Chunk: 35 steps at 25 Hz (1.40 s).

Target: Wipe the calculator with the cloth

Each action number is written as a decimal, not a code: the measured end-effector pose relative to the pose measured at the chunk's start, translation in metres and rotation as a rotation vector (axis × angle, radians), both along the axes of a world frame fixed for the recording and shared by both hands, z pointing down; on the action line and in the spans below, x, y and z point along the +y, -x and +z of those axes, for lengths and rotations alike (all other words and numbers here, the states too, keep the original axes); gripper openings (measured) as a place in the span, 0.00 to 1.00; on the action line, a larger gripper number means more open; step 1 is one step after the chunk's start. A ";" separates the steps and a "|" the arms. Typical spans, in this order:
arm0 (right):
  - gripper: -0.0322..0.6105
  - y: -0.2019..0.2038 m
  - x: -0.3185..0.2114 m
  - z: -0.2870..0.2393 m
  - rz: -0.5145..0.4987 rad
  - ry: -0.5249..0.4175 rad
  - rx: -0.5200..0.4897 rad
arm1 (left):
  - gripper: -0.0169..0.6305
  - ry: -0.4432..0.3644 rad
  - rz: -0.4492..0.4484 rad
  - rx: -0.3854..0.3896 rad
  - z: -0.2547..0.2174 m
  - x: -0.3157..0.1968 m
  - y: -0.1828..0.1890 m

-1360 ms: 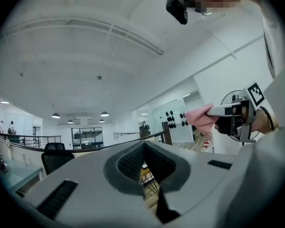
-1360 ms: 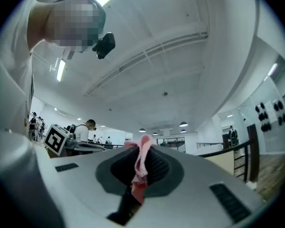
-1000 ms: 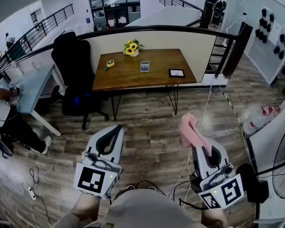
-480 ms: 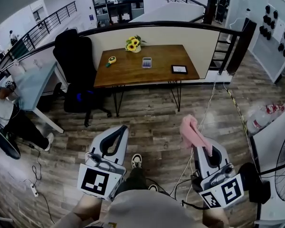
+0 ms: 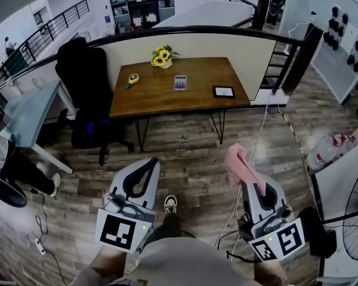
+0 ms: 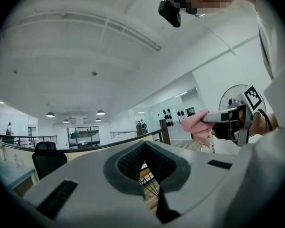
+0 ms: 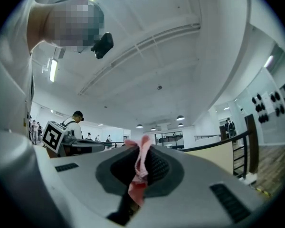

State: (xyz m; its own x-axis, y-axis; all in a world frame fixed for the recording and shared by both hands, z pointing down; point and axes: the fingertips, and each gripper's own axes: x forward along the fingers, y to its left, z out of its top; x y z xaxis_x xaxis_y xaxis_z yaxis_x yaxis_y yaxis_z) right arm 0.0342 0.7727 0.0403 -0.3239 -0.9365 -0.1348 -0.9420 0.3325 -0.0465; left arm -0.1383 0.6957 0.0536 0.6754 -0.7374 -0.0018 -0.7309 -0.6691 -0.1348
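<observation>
Open-plan office on an upper level: wooden desk [image 5: 173,91], black office chair [image 5: 86,82], second desk [image 5: 24,109] at left, black railing [image 5: 197,33], glass-walled rooms [image 5: 140,2] behind, plank floor [image 5: 191,154].

The person holds two grippers out in front, side by side and apart, both pointing forward and tilted upward. The left gripper [image 5: 149,162] has its jaws closed tip to tip, with nothing between them. The right gripper [image 5: 246,182] has its jaws clamped on a pink cloth [image 5: 240,161] that sticks out past the tips.
</observation>
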 end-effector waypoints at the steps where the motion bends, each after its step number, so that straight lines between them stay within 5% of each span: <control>1: 0.07 0.000 -0.012 0.000 -0.003 0.006 -0.007 | 0.03 0.001 -0.003 0.001 0.001 -0.013 0.000; 23: 0.07 0.037 -0.313 0.024 0.002 0.073 -0.037 | 0.03 0.021 0.043 -0.032 0.022 -0.302 0.026; 35: 0.07 -0.008 -0.424 0.050 -0.004 0.108 -0.037 | 0.03 0.067 0.024 -0.043 0.051 -0.402 -0.015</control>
